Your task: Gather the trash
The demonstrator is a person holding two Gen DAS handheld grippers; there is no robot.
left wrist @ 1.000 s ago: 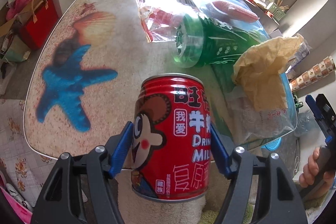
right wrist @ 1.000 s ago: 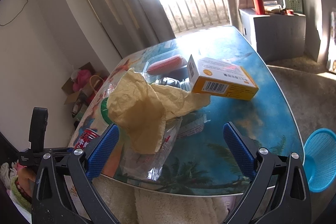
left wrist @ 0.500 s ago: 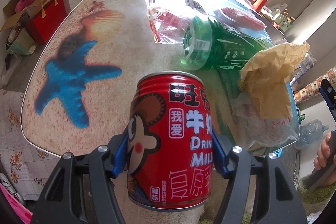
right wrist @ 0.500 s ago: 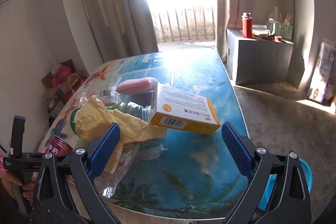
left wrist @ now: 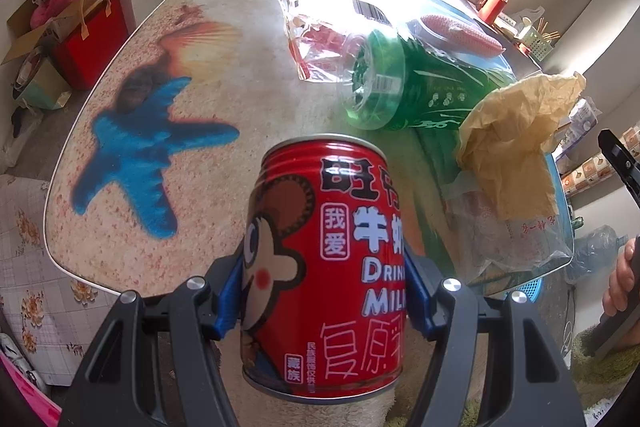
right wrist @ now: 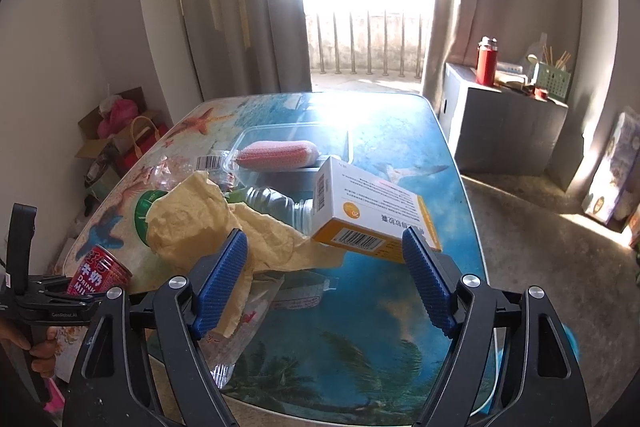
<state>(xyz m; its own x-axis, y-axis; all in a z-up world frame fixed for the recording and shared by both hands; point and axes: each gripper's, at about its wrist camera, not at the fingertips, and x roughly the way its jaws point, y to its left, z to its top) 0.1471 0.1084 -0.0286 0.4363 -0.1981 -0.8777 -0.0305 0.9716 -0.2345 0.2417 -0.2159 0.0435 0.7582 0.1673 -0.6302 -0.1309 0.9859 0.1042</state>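
Note:
My left gripper (left wrist: 324,295) is shut on a red milk can (left wrist: 324,267) and holds it upright over the near table edge; the can also shows in the right wrist view (right wrist: 98,273). Trash lies on the table (left wrist: 120,99): a green plastic bottle (left wrist: 408,83) on its side, a crumpled yellow paper (left wrist: 512,131), a clear bag (left wrist: 316,39). My right gripper (right wrist: 326,283) is open and empty above the near edge, just in front of the yellow paper (right wrist: 200,223) and an orange-and-white box (right wrist: 368,215).
A clear tray with a pink sponge (right wrist: 276,155) sits mid-table. A red bag (left wrist: 92,39) and cardboard box stand on the floor at left. A grey cabinet (right wrist: 504,131) with a red flask stands at right. A blue basket (left wrist: 524,287) sits below the table's right side.
The left gripper has lifted the can a little and drawn back. The right gripper has risen and pulled back, and its jaws stand narrower than before.

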